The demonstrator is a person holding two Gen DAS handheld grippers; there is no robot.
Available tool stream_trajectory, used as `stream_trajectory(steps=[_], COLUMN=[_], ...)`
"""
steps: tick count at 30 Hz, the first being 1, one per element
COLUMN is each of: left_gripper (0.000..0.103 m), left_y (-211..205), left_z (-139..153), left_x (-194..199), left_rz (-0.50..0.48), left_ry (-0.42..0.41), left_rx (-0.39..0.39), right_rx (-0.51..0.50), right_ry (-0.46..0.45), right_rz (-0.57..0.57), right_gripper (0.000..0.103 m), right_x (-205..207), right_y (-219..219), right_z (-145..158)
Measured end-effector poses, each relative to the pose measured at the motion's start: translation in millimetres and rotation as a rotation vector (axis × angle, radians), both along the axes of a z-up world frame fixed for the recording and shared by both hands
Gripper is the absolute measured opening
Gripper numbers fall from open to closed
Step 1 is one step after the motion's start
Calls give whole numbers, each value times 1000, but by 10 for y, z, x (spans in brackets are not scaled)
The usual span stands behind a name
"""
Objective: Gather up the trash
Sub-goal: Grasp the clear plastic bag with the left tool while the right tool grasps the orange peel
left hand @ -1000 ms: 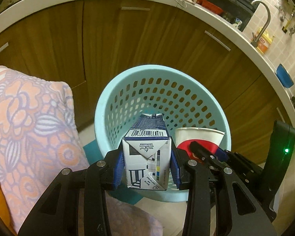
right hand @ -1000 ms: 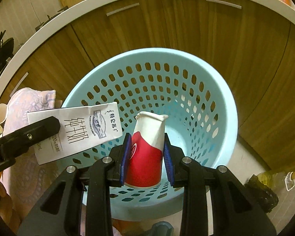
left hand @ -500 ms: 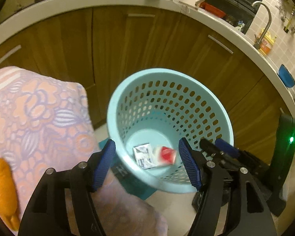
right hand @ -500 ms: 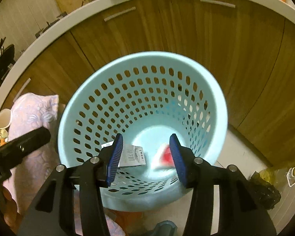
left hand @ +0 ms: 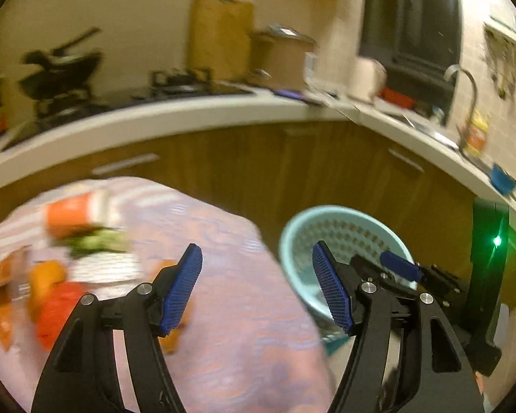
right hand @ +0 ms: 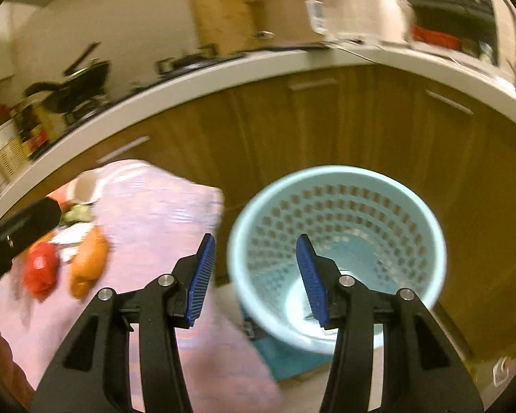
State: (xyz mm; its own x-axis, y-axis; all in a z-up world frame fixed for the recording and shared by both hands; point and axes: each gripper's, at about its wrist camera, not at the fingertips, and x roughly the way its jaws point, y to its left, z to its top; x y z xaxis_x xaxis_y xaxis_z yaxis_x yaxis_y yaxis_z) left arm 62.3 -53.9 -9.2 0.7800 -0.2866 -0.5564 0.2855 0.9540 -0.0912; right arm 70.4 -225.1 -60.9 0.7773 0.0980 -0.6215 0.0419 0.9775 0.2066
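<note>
1. Left wrist view shows the left gripper [left hand: 257, 284] with its blue ribbed pads spread wide and nothing between them. It aims over the pink floral cloth-covered table [left hand: 244, 313], probably to look for more rubbish.
2. Right wrist view shows the right gripper [right hand: 254, 275] parted at a moderate gap and also empty, hanging beside the pale blue perforated plastic waste basket [right hand: 337, 186].
3. That one basket stands on the floor against the brown wooden cabinet fronts [right hand: 326, 120], just beside the table's edge, so items can likely be carried across in a short reach.
4. Something pale lies on the basket's bottom behind the right pad; blur hides what it is.
5. Remaining candidates on the cloth, counted through blur: one orange-and-white cup [left hand: 75, 211] lying on its side, one red lump [right hand: 41, 270], one orange oblong piece [right hand: 89, 263] and one green scrap [left hand: 96, 241].
6. Two grippers are in view and neither carries anything.
</note>
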Motion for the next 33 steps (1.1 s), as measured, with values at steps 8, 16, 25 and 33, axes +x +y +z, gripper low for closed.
stream_trajectory(steps=[8, 16, 25, 33], left_gripper=[65, 70, 84, 63], left_y=[945, 1698, 1746, 1757], left_z=[111, -219, -429, -575], left_x=[-502, -752, -629, -460], left_rz=[283, 441, 452, 462], left_ry=[-73, -25, 26, 75], left_rx=[34, 73, 168, 233], right_rx=[-25, -16, -23, -63], right_ry=[-12, 49, 77, 115], right_rz=[184, 239, 231, 217], right_gripper=[45, 45, 46, 46], right_x=[-8, 78, 214, 312], right_y=[849, 1371, 1667, 1802], right_z=[125, -57, -165, -241])
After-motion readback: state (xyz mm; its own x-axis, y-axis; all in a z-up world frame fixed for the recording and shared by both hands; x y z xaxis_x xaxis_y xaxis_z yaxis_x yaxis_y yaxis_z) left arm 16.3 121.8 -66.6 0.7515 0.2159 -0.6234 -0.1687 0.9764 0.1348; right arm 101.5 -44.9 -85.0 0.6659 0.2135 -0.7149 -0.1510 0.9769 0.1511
